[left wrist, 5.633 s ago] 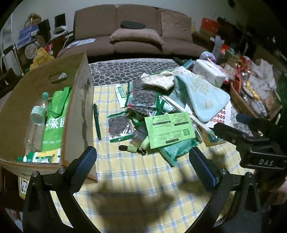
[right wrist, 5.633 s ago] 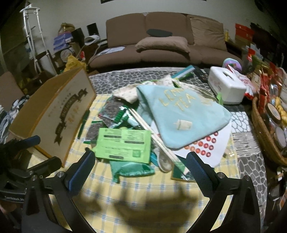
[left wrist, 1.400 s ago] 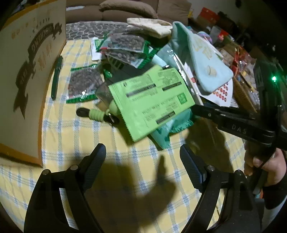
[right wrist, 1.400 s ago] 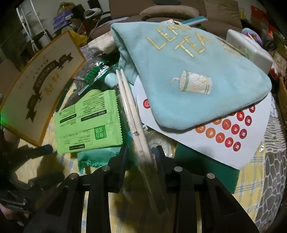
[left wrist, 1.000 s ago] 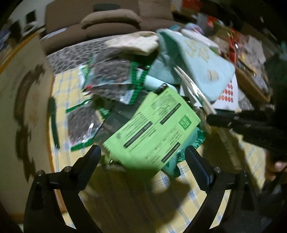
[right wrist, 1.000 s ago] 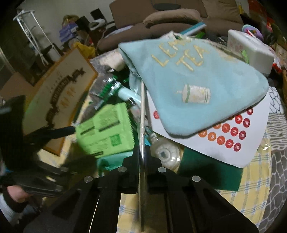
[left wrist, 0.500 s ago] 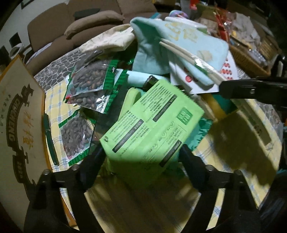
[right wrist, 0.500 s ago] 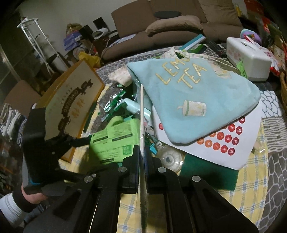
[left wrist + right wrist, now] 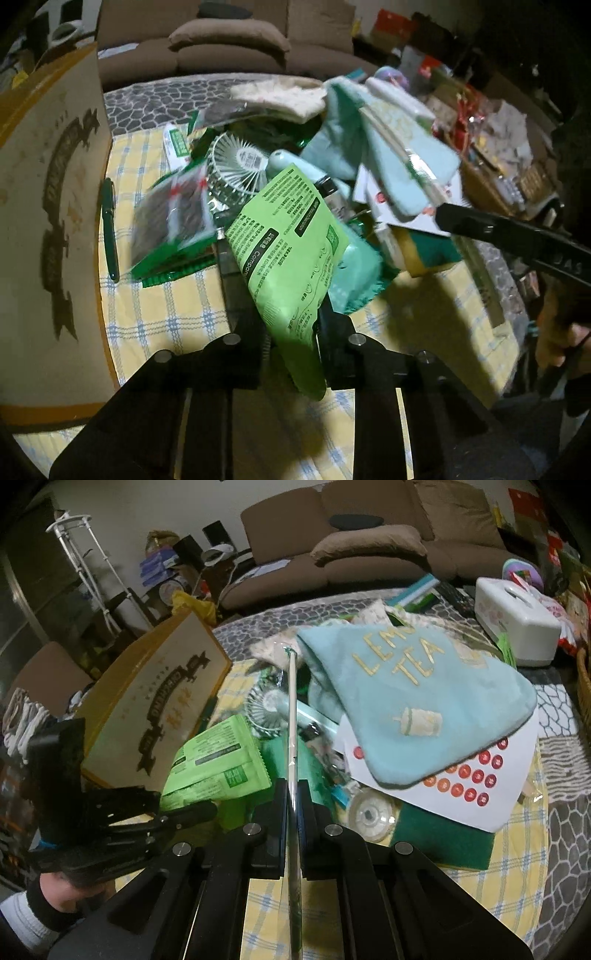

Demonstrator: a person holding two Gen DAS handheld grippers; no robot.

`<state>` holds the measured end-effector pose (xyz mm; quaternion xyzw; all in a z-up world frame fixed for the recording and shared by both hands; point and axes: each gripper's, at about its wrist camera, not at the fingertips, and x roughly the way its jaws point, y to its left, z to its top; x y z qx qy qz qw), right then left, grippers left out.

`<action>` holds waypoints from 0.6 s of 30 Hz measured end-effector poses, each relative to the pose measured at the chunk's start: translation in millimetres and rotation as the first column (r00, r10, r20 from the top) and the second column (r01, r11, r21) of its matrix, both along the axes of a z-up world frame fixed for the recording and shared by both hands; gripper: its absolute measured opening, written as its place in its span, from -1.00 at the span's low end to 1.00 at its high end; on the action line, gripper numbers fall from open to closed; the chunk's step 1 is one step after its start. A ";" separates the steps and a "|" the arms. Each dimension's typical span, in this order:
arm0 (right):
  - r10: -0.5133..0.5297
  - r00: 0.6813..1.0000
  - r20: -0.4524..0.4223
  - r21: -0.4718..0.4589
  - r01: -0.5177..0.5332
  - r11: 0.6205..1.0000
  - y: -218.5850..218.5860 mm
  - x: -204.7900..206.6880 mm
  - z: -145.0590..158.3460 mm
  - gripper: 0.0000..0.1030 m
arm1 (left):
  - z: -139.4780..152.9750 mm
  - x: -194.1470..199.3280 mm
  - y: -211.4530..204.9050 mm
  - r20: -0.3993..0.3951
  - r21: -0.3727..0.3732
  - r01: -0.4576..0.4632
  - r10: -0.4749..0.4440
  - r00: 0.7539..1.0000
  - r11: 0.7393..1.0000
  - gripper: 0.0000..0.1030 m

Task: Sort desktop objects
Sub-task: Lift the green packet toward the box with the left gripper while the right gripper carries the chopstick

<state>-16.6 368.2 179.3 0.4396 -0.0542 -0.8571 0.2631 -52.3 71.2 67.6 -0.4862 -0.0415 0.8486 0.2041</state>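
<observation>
Over the checked tablecloth (image 9: 173, 314), beside the cardboard box (image 9: 48, 221), the left gripper (image 9: 286, 295) is closing on a light, floppy green packet (image 9: 288, 236), pinched near its lower edge; it looks slippery. To its right, the right gripper (image 9: 293, 805) clamps thin, stiff wrapped chopsticks (image 9: 291, 716) above the clutter, a brown sofa (image 9: 369, 535) behind

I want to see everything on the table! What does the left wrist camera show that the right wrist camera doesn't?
Only the left wrist view shows the dark green pen beside the box, and the clear packets of brown seeds.

Only the right wrist view shows the white tissue box and the red-dotted sheet clearly.

Both show the bright green packet that the left gripper is closing on, the wrapped chopsticks in the shut right gripper, the blue towel and the cardboard box.
</observation>
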 end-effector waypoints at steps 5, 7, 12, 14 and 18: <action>0.017 0.999 -0.031 -0.022 -0.017 1.000 -14.4 5.0 13.8 -0.92 | 27.6 6.6 -6.7 -0.041 0.034 -0.004 0.006 0.999 0.999 -0.67; 0.022 0.999 -0.038 -0.025 -0.023 0.999 -21.2 7.0 18.7 -0.92 | 40.1 8.2 -12.2 -0.056 0.050 -0.009 0.011 0.998 0.999 -0.67; 0.042 0.998 -0.040 -0.081 -0.045 0.996 -41.0 10.6 33.2 -0.92 | 68.8 15.5 -33.0 -0.100 0.056 -0.037 0.043 0.994 0.998 -0.67; 0.049 0.998 -0.040 -0.107 -0.053 0.993 -49.9 11.7 39.7 -0.92 | 78.8 17.2 -46.4 -0.112 0.064 -0.058 0.065 0.992 0.996 -0.67; 0.071 0.997 -0.044 -0.168 -0.077 0.983 -74.0 13.5 53.0 -0.92 | 97.2 20.5 -75.9 -0.136 0.075 -0.100 0.109 0.985 0.992 -0.67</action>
